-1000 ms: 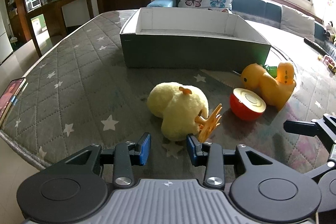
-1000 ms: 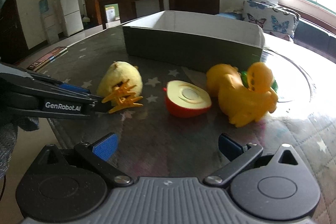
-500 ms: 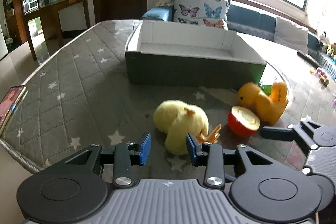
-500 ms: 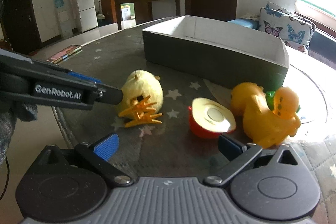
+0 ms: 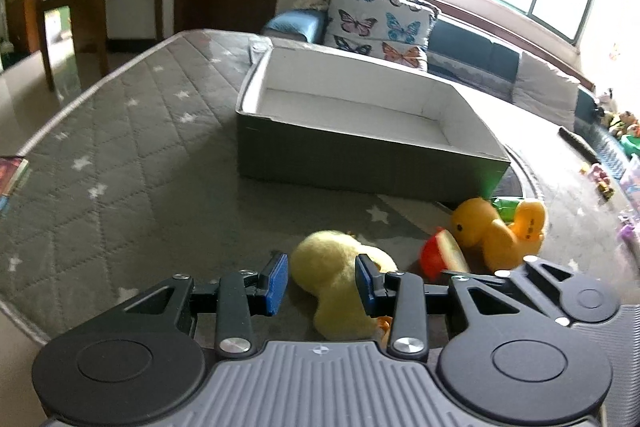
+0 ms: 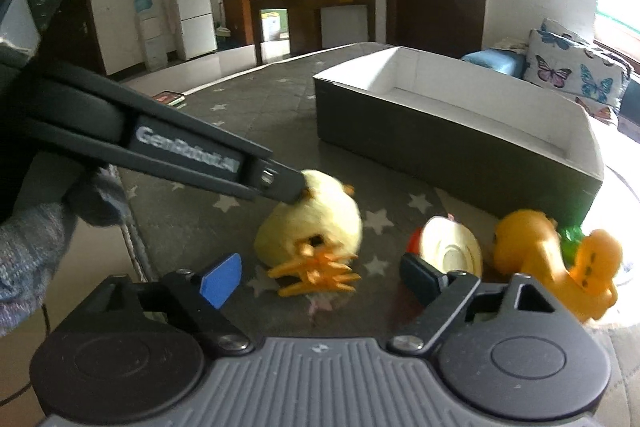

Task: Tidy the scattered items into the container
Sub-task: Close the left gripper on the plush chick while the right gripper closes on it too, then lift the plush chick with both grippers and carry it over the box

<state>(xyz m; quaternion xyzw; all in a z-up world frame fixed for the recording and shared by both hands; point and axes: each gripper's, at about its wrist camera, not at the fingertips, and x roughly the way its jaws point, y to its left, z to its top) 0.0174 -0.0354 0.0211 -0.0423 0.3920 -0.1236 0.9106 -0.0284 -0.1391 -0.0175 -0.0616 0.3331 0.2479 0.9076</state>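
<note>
On the star-quilted table (image 5: 120, 155), seen from the left wrist, the left gripper (image 5: 321, 283) has its jaws spread around the plush chick (image 5: 332, 275), a gap showing at the left pad. The one grey box (image 5: 360, 163) sits well beyond, with bare quilt between and the table's edge curving at the left. One rubber duck (image 5: 496, 235) and one apple half (image 5: 440, 259) lie just right. From the right wrist, the right gripper (image 6: 320, 279) hangs released, holding nothing, above the chick's orange feet (image 6: 316, 273); open quilt leads to the box (image 6: 440, 143).
</note>
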